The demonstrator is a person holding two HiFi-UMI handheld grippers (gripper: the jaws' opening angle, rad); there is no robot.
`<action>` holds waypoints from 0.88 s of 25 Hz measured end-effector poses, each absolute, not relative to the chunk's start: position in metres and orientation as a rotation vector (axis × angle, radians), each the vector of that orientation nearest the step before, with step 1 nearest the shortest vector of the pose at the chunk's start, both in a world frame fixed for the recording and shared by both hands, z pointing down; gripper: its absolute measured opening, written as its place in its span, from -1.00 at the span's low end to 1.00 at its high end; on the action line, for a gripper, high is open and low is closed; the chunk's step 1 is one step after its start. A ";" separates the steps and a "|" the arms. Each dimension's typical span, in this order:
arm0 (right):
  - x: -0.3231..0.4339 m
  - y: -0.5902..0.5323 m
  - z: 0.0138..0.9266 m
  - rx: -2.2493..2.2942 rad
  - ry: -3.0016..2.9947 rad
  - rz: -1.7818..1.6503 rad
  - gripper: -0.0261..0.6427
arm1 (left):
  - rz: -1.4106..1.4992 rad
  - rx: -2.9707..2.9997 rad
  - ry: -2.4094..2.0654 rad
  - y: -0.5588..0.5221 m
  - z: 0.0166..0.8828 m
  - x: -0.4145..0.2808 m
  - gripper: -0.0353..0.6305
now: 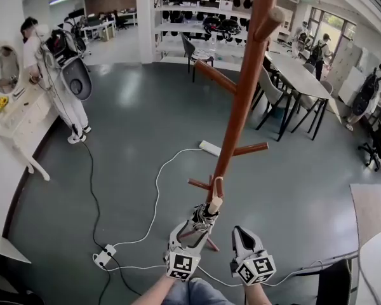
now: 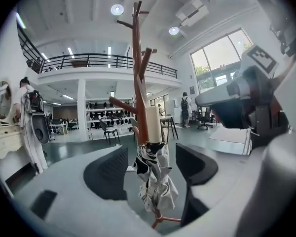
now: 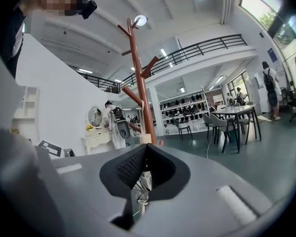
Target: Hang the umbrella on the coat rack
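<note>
While the folded black-and-white fabric umbrella (image 2: 155, 181) is standing upright against the reddish-brown wooden coat rack (image 1: 241, 100), seemingly hanging from a low peg, we are holding the left gripper's (image 1: 200, 224) jaws apart around it without touching, while the right gripper's (image 1: 242, 234) jaws are sitting together just beside it.

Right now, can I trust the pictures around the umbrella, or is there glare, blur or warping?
Head view: wide-angle warping curves the edges, and lamp glare spots the floor. Left gripper view: the umbrella is fairly sharp, corners black, windows washed out. Right gripper view: the jaws hide most of the umbrella; window blown out top right.
</note>
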State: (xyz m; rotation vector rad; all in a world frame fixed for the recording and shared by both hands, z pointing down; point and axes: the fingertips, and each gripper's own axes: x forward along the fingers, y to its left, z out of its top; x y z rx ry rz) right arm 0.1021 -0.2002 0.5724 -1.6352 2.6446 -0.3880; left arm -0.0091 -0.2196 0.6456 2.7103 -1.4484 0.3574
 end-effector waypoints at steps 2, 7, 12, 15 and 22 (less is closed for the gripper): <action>0.106 -0.194 0.562 -1.649 2.622 -0.370 -0.89 | 0.330 2.730 -1.488 -0.208 0.620 -0.018 -0.08; 0.119 -0.177 0.528 -1.685 2.566 -0.304 -0.89 | 0.243 2.781 -1.577 -0.184 0.551 -0.039 -0.39; 0.133 -0.158 0.486 -1.698 2.504 -0.225 -0.89 | 0.177 2.814 -1.652 -0.167 0.496 -0.051 -0.74; 0.138 -0.149 0.466 -1.697 2.481 -0.165 -0.89 | 0.110 2.837 -1.684 -0.159 0.465 -0.055 -0.90; 0.149 -0.136 0.438 -1.700 2.437 -0.100 -0.89 | 0.031 2.827 -1.716 -0.154 0.420 -0.055 -0.89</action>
